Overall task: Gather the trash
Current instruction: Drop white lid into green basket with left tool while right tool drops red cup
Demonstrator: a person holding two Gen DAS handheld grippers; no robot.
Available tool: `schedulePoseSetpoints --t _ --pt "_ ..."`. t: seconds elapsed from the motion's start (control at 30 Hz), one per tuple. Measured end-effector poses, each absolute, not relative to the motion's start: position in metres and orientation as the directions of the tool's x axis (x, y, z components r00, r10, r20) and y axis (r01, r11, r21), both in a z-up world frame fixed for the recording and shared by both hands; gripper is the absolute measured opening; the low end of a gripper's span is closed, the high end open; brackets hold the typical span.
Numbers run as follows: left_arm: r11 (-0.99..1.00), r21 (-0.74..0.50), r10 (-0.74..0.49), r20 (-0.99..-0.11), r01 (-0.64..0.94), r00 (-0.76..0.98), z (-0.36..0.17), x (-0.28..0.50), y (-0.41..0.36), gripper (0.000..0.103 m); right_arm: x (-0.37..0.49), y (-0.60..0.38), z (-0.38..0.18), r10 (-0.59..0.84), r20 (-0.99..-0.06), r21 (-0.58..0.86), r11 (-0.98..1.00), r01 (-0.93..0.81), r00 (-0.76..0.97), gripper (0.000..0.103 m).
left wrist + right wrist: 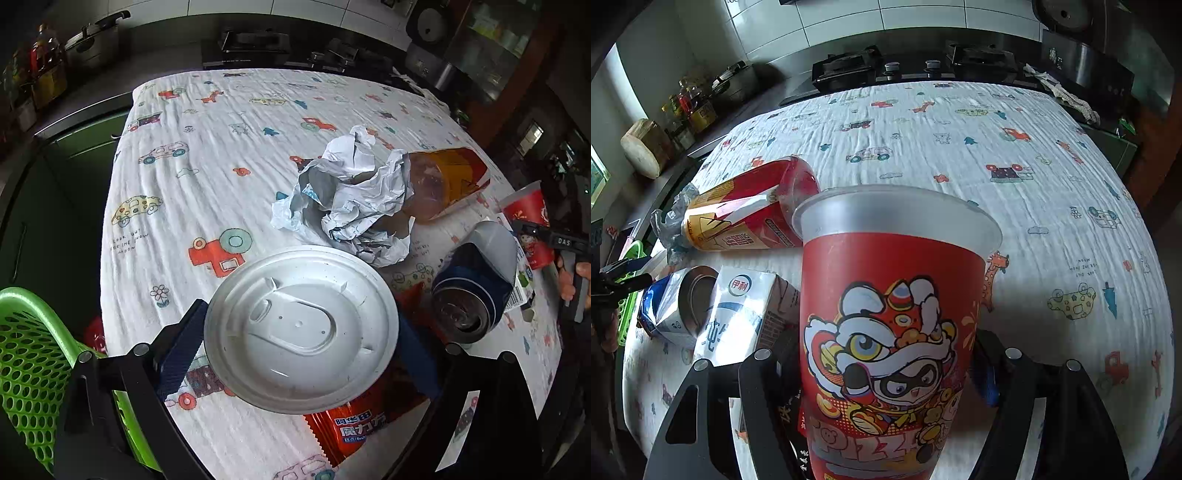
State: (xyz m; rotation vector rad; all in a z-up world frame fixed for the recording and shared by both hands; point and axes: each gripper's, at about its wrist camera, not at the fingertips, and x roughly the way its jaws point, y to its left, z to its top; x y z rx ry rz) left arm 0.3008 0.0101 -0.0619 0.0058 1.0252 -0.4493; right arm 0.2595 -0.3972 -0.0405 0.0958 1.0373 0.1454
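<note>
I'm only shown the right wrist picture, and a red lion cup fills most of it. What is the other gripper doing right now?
Observer: The left gripper has a white plastic lid spanning its fingers, rim against both pads.
Operator: Is there anything under that lid?
Observer: Yes, a red snack wrapper lies flat on the cloth, partly hidden beneath the lid.
Operator: And who holds the gripper I'm looking along?
Observer: A hand shows at the far edge of the left wrist view, wrapped round the handle of the right gripper.
</note>
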Motion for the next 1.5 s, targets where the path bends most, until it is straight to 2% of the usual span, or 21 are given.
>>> schedulePoseSetpoints --t 0.27,0.57,1.0,1.5 --pt "0.920 -0.184 -0.353 -0.773 0.346 0.527 -0.033 0.268 0.032 0.093 0.236 -0.372 -0.002 0.187 -0.811 0.139 0.982 -0.129 0.554 0.069" --pt "0.966 -0.141 -0.249 -0.740 0.217 0.625 -0.008 0.226 0.108 0.093 0.223 -0.289 0.031 0.303 -0.770 0.157 0.943 -0.294 0.561 0.069" --pt "0.998 -0.066 -0.054 -0.816 0.000 0.575 -0.053 0.193 0.216 0.094 0.230 -0.125 0.040 0.470 -0.751 0.194 0.828 -0.526 0.464 0.069" --pt "0.991 -0.111 -0.051 -0.836 -0.077 0.547 -0.085 0.167 0.265 0.095 0.250 0.040 0.022 0.589 -0.744 0.259 0.689 -0.677 0.315 0.069"
